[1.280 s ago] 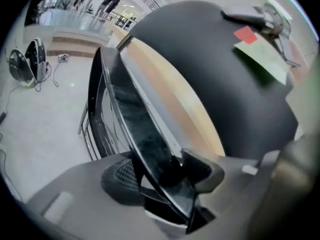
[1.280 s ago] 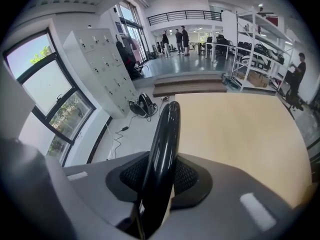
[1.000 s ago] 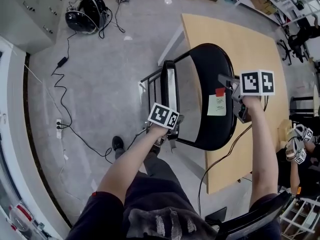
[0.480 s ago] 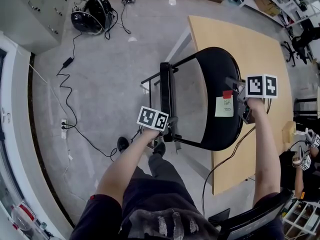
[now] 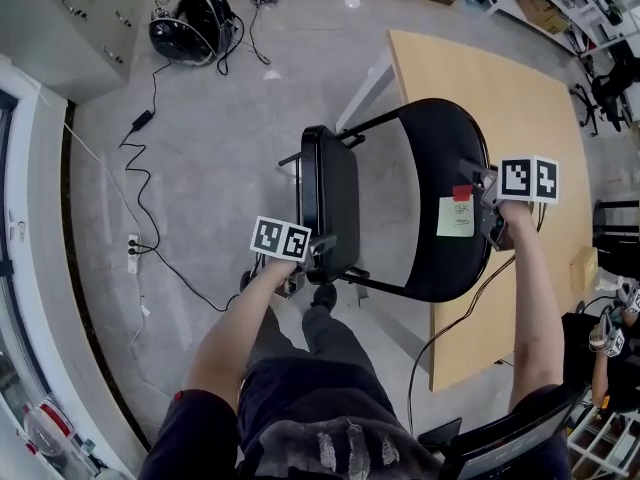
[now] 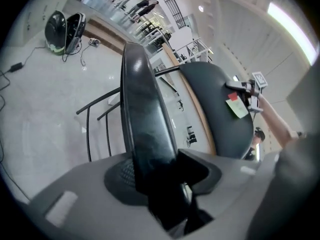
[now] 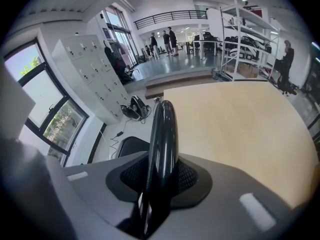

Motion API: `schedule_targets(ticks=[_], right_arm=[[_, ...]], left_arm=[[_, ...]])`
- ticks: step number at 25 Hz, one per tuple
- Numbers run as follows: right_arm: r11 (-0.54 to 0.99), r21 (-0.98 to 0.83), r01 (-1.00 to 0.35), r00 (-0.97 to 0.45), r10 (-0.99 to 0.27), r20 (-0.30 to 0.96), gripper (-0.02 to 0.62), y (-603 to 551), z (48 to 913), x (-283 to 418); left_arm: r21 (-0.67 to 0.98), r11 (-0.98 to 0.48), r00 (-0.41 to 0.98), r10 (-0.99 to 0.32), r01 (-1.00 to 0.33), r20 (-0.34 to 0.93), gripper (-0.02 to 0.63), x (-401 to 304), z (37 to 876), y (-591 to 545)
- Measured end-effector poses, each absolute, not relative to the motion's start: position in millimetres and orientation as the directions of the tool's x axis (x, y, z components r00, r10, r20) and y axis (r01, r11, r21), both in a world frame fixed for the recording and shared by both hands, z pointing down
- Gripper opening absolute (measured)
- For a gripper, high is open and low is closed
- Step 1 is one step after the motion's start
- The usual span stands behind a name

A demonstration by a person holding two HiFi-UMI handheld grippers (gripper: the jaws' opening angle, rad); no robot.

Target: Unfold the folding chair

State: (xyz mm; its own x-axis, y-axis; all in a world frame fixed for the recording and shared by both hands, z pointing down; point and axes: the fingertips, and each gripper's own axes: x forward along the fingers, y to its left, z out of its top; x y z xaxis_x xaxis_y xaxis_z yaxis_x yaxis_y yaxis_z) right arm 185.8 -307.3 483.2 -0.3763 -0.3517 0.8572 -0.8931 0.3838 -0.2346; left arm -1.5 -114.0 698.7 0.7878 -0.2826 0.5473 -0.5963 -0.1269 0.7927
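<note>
The black folding chair (image 5: 400, 208) stands half open between my hands. My left gripper (image 5: 322, 251) is shut on the near edge of its narrower padded panel (image 5: 330, 203), which stands on edge between the jaws (image 6: 145, 119). My right gripper (image 5: 482, 204) is shut on the rim of the wide rounded panel (image 5: 430, 138), next to a yellow sticky note (image 5: 455, 217) with a red tag. That rim runs edge-on between the right jaws (image 7: 162, 134). The metal legs (image 5: 296, 173) reach toward the floor on the left.
A light wooden table (image 5: 500, 88) lies under and behind the wide panel. A black helmet (image 5: 192, 23) and cables (image 5: 140, 183) lie on the grey floor at the left. My shoe (image 5: 325, 294) stands below the chair. Another person's grippers (image 5: 610, 323) show at the right edge.
My left gripper has moved left and a little down with the narrow panel, so the gap to the wide panel has widened and the panel's face has turned up. The right gripper has stayed put.
</note>
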Motion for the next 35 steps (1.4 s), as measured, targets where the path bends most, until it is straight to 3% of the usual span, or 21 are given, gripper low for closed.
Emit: schedule_targets(ticks=[20, 35], right_arm=[[0.374, -0.301, -0.877, -0.423, -0.307, 0.852, 0.103, -306.0, 500.8, 193.1], [0.373, -0.37, -0.851, -0.482, -0.276, 0.831, 0.094, -296.9, 558.5, 137.6]], left_arm=[[0.862, 0.134, 0.762, -0.415, -0.489, 0.497, 0.178, -86.9, 740.0, -95.6], [0.874, 0.146, 0.764, -0.435, -0.464, 0.477, 0.213, -172.2, 831.2, -76.7]])
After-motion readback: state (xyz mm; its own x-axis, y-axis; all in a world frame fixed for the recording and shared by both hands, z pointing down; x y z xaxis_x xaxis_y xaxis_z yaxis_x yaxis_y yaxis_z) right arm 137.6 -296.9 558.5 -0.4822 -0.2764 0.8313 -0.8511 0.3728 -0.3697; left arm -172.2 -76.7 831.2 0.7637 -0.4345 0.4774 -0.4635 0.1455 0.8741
